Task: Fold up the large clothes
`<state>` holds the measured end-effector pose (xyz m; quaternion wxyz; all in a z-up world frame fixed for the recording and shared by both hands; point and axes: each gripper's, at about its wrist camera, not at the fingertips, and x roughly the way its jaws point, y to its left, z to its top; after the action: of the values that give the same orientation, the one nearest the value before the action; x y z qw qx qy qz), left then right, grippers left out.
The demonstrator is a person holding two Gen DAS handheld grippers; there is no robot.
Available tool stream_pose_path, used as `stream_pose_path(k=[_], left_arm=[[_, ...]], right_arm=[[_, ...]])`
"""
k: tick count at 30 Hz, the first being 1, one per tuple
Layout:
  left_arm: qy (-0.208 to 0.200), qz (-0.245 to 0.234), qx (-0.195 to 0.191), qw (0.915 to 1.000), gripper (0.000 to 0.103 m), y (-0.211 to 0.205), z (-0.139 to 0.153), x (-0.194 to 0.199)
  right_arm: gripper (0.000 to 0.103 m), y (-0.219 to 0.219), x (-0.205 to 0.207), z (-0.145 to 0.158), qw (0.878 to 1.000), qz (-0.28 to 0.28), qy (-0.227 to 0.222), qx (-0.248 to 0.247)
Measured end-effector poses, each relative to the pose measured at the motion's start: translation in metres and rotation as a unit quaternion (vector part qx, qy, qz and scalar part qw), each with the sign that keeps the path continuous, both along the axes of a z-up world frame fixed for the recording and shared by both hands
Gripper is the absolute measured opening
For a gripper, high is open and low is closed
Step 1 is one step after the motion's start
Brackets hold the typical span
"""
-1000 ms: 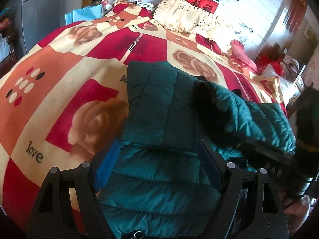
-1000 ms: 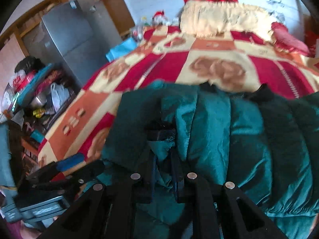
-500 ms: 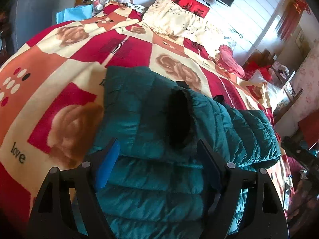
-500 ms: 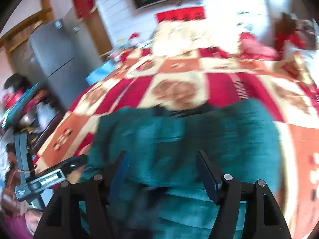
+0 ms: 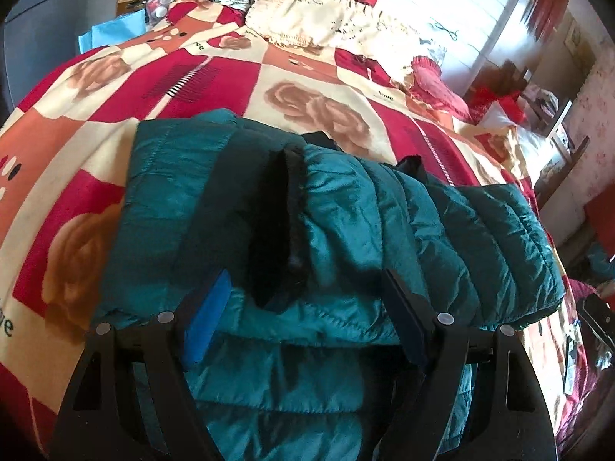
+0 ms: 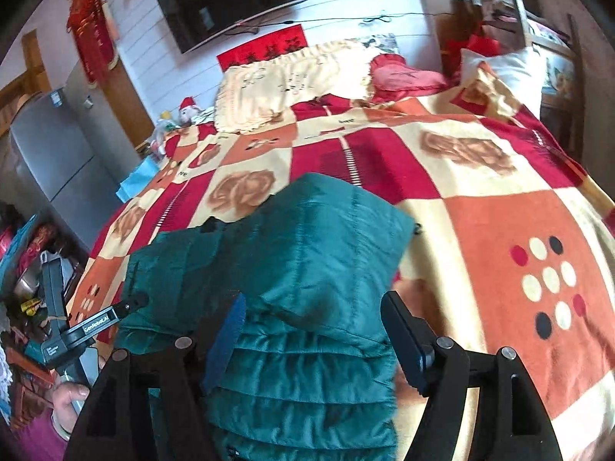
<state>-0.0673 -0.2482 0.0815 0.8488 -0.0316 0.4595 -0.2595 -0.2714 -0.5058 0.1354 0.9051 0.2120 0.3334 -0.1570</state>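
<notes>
One teal jacket (image 5: pixel 346 230), one patterned blanket (image 5: pixel 192 77), two spread claws

Quilted teal jacket (image 5: pixel 384 230) in smooth, slightly glossy synthetic-looking cloth, stitched in puffy bands, with a matt black lining at the opening. Soft, fuzzy, matt fleece for the blanket (image 6: pixel 480 211); cream fringed cloth (image 5: pixel 326 23) past it, perhaps knitted or embroidered, too blurred to tell. Matt black plastic with small shiny metal rivets on the left gripper (image 5: pixel 303 319) and right gripper (image 6: pixel 313 336), plus matt blue pads (image 5: pixel 207 319).
</notes>
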Motion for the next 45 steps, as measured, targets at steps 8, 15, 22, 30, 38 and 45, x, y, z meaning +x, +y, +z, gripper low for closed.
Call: stream_pose_path(k=[8,15,22,30,38,45], left_arm=[[-0.030,-0.029,0.018,0.9990,0.021,-0.005,0.011,-0.002],[-0.081,-0.011,0.004,0.9966,0.014,0.039,0.058,0.009],[-0.089,0.031,0.040,0.9948,0.009,0.085,0.048,0.031],[0.013,0.024,-0.040,0.9988,0.017,0.094,0.015,0.045],[0.036,0.048,-0.093,0.9939,0.074,0.081,0.017,0.047],[0.011,0.072,-0.153,0.9855,0.081,0.098,0.030,0.041]], right_arm=[[0.070,-0.010,-0.007,-0.005,1.000,-0.014,0.004,0.008],[0.070,0.000,0.013,-0.005,1.000,-0.012,0.005,0.008],[0.070,0.018,0.061,-0.016,1.000,0.006,0.026,0.001],[0.070,0.041,0.117,-0.045,0.997,0.015,0.063,-0.028],[0.070,0.034,0.105,-0.046,0.998,0.015,0.060,-0.019],[0.070,0.020,0.082,-0.032,0.998,0.002,0.051,-0.022]])
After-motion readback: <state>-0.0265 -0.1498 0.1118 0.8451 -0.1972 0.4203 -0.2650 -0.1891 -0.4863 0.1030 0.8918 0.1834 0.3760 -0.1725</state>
